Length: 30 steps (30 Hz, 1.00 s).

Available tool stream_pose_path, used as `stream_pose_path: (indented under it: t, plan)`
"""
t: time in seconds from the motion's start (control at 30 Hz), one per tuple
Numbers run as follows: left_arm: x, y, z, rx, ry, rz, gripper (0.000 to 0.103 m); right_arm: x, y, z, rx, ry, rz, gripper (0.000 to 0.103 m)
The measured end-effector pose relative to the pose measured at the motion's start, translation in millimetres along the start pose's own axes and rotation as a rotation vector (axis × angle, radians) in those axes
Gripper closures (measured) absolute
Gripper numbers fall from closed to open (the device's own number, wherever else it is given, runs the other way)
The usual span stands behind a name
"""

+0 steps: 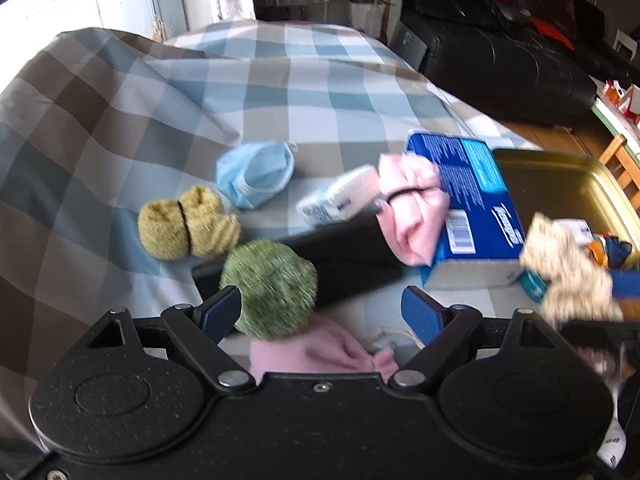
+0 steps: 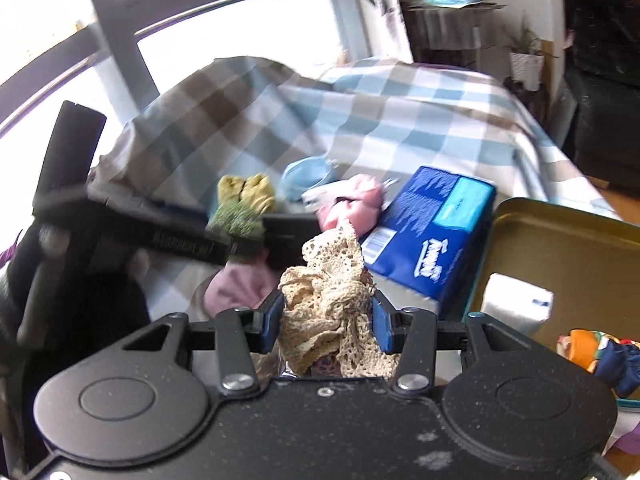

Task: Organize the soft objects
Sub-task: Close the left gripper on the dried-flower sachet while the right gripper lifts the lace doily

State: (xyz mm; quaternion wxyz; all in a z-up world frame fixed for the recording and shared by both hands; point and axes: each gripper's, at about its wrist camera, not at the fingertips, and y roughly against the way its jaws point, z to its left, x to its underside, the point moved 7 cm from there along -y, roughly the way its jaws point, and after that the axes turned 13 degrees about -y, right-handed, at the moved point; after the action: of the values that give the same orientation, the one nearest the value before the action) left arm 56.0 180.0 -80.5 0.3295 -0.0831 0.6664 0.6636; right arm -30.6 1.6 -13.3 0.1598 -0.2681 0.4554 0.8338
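Observation:
My right gripper point(image 2: 328, 320) is shut on a beige lace cloth point(image 2: 332, 312) and holds it above the bed, left of the gold tin point(image 2: 560, 248). In the left wrist view the cloth point(image 1: 568, 272) hangs at the tin's point(image 1: 560, 184) near-left corner. My left gripper point(image 1: 320, 312) is open. A fuzzy green ball point(image 1: 268, 288) lies against its left finger point(image 1: 222, 312). A pink cloth point(image 1: 312, 352) lies below it. A yellow-green sock bundle point(image 1: 188, 224), a blue face mask point(image 1: 256, 178) and a pink bundle point(image 1: 412, 208) lie on the checked blanket.
A blue tissue pack point(image 1: 468, 200) lies beside the tin. A small tissue packet point(image 1: 340, 196) and a black flat object point(image 1: 340, 256) lie mid-bed. The tin holds a white packet point(image 2: 516, 300) and a colourful cloth point(image 2: 600, 356). A black sofa point(image 1: 520, 60) stands beyond the bed.

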Motion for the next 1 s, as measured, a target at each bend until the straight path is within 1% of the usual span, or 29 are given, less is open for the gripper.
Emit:
stream_pose_path:
  t: [0.13,0.27,0.37,0.47,0.57,0.67,0.83,0.93,1.0]
  plan:
    - [16,-2,-23,0.037,0.006,0.054,0.019,-11,6,-7,0.045,-0.016,-0.055,0.058]
    - [31,-1,-47,0.035,0.017,0.108,0.019,-20,11,-11,0.058,-0.031,-0.087,0.058]
    - [39,2,-63,0.036,0.013,0.12,0.019,-24,14,-14,0.066,-0.043,-0.1,0.058]
    - [43,4,-75,0.015,-0.021,0.117,0.019,-29,17,-21,0.072,-0.068,-0.117,0.058]
    - [46,2,-87,0.02,-0.056,0.134,0.019,-36,24,-29,0.086,-0.092,-0.144,0.058]
    - [52,-8,-95,0.017,-0.064,0.179,0.019,-47,35,-43,0.11,-0.121,-0.19,0.058]
    - [65,-31,-101,0.03,-0.029,0.261,0.019,-63,55,-76,0.153,-0.219,-0.259,0.058]
    - [72,-42,-103,0.052,-0.001,0.303,0.02,-68,62,-91,0.181,-0.256,-0.285,0.058]
    - [72,-45,-104,0.052,0.01,0.311,0.02,-70,64,-96,0.183,-0.269,-0.287,0.058]
